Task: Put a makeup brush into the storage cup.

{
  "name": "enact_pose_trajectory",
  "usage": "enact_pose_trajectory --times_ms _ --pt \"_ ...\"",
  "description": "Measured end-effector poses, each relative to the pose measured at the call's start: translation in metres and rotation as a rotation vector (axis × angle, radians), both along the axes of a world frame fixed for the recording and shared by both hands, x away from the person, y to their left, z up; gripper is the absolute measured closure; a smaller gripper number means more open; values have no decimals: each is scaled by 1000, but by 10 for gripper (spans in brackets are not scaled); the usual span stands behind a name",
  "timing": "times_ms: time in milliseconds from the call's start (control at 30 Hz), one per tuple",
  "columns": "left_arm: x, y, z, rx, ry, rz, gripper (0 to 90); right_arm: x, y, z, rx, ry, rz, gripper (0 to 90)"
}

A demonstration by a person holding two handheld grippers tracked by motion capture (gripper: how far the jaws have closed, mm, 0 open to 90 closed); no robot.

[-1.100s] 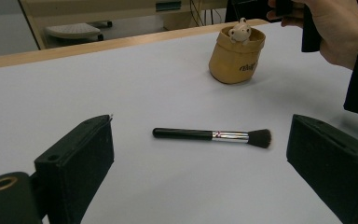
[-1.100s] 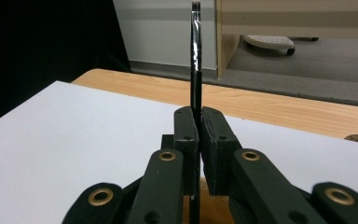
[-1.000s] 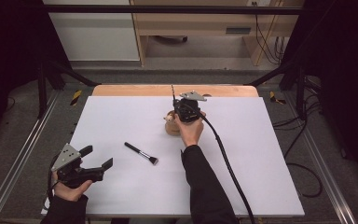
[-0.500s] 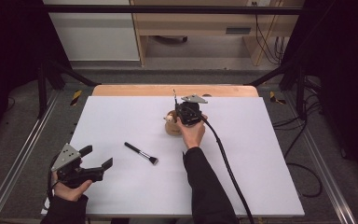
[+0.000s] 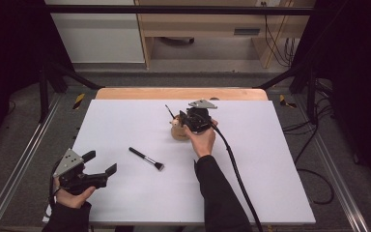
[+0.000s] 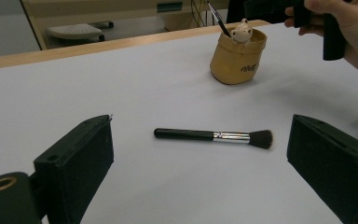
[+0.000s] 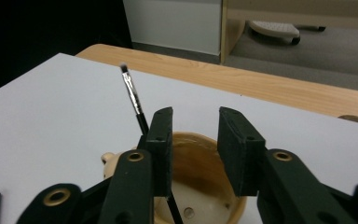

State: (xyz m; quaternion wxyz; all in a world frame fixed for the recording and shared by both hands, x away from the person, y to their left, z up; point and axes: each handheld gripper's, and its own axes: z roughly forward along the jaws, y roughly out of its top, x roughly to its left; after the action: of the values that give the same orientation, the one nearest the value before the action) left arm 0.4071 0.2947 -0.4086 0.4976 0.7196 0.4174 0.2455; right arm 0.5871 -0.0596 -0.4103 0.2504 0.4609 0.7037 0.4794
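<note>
A person works at a white table [image 5: 270, 159] with a gripper in each hand. The right gripper [image 7: 193, 140] hovers above a tan pot [image 6: 237, 58]; its jaws have just been opening and now stand a little apart, with nothing between them. A thin brush [image 7: 133, 98] leans inside the pot, just beside one jaw — possibly touching it. The left gripper [image 6: 200, 168] rests near the table's front edge, jaws wide apart and empty. A larger black makeup brush [image 6: 214, 136] lies flat between the two grippers.
</note>
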Motion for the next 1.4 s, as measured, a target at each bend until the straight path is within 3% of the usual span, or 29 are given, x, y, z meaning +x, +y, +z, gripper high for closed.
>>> enact_pose_trajectory --times_ms 233,533,800,1133,1400 --pt "1 0 -1 4 1 3 64 -21 -14 18 26 -50 55 559" --pt "0 1 0 1 -4 9 64 -58 -36 39 46 -100 132 370" --pt "1 0 -2 5 1 11 64 -80 -58 40 44 -108 151 248" --pt "1 0 -2 6 2 13 64 -105 -82 36 60 -133 153 173" --pt "1 -1 -3 7 5 13 63 -119 -103 29 70 -115 138 141"
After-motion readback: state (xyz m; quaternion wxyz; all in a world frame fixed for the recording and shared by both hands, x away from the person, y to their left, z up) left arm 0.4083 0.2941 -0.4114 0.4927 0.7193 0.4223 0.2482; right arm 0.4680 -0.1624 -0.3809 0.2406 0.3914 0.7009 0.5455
